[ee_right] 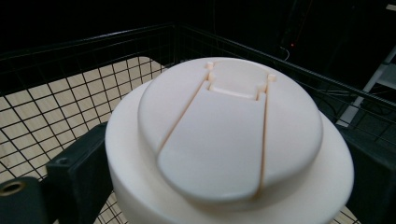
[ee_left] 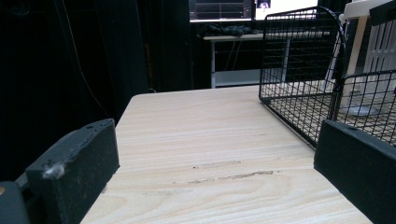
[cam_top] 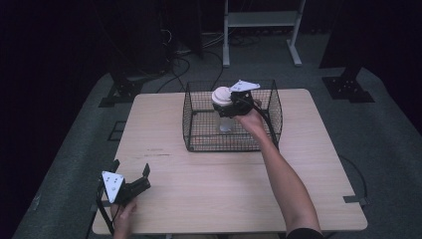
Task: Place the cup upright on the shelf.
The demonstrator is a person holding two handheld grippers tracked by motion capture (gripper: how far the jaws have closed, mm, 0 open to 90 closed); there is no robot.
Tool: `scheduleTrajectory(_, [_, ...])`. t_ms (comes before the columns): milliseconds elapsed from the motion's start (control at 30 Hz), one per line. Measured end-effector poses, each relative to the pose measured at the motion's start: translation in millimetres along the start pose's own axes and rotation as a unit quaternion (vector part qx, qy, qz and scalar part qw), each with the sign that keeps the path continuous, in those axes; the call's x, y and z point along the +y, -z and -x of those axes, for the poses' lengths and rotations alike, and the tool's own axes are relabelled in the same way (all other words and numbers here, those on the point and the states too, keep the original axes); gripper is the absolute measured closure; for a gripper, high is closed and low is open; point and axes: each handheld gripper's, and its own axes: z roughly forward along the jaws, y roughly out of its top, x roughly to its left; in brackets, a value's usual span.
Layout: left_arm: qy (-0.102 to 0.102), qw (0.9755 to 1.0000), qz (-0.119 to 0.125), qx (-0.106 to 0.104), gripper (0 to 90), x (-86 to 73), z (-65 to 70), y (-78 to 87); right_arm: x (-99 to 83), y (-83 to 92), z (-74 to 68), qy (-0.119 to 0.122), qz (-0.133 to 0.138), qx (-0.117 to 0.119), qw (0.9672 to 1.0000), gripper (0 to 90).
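Two grippers, one bottle over the basket

My right gripper (cam_top: pixel 230 102) has its jaws clamped on either side of the cream-white cap (ee_right: pixel 229 140) of a bottle (cam_top: pixel 225 112), holding it upright above the black wire basket (cam_top: pixel 196 139) at the far middle of the wooden tabletop (cam_top: pixel 224 189). Through the mesh, the bottle's clear lower part shows inside the basket, though I cannot tell whether its base touches the basket floor. The cap's flip lid is closed. My left gripper (cam_top: pixel 130 168) rests at the tabletop's near left corner, well apart from the basket, its jaws spread wide with nothing between them. From that gripper's own view, bare wood stretches ahead and the basket (ee_left: pixel 299 70) stands off to the right.
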Motion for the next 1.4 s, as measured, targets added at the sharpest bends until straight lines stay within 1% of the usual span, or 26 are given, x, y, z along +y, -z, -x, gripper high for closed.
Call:
scheduleTrajectory(233, [0.002, 1.0, 0.0, 0.0, 0.0, 0.0, -0.5, -0.1, -1.5, 3.8, 2.0, -0.006, -0.004, 0.0, 1.0, 4.1])
scheduleTrajectory(367, [0.001, 1.0, 0.001, -0.001, 0.0, -0.1, 0.0, 0.5, -1.3, 5.4, 2.9, -0.003, -0.007, 0.0, 1.0, 4.0])
scheduleTrajectory(567, [0.0, 1.0, 0.001, -0.002, 0.0, -0.1, 0.1, 0.5, -2.1, 5.8, 1.5, -0.002, -0.005, 0.002, 1.0, 3.5])
scheduleTrajectory(600, [0.0, 1.0, 0.001, -0.002, 0.0, -0.1, 0.0, 0.5, -1.7, 5.9, 1.0, 0.0, -0.004, 0.0, 1.0, 3.4])
scheduleTrajectory(667, [0.0, 1.0, 0.001, -0.002, 0.0, -0.1, 0.0, 0.3, -0.8, 6.4, 0.8, -0.002, 0.001, 0.002, 1.0, 3.0])
scheduleTrajectory(933, [0.0, 1.0, 0.001, -0.002, 0.0, -0.1, 0.2, 0.5, 0.8, 8.0, 0.3, -0.006, 0.007, -0.002, 1.0, 0.7])
scheduleTrajectory(1067, [-0.001, 1.0, 0.001, -0.002, 0.0, -0.1, 0.2, 0.5, 2.2, 9.6, 1.0, -0.009, 0.013, -0.003, 0.9999, 0.6])
scheduleTrajectory(1167, [-0.002, 1.0, 0.001, -0.002, 0.0, -0.1, 0.3, 0.5, 2.7, 10.0, 0.4, -0.007, 0.014, -0.006, 0.9999, 0.0])
scheduleTrajectory(1400, [-0.001, 1.0, 0.002, -0.002, 0.0, -0.1, 0.4, 0.4, 7.6, 14.3, 0.8, -0.013, 0.026, -0.008, 0.9995, 0.0])
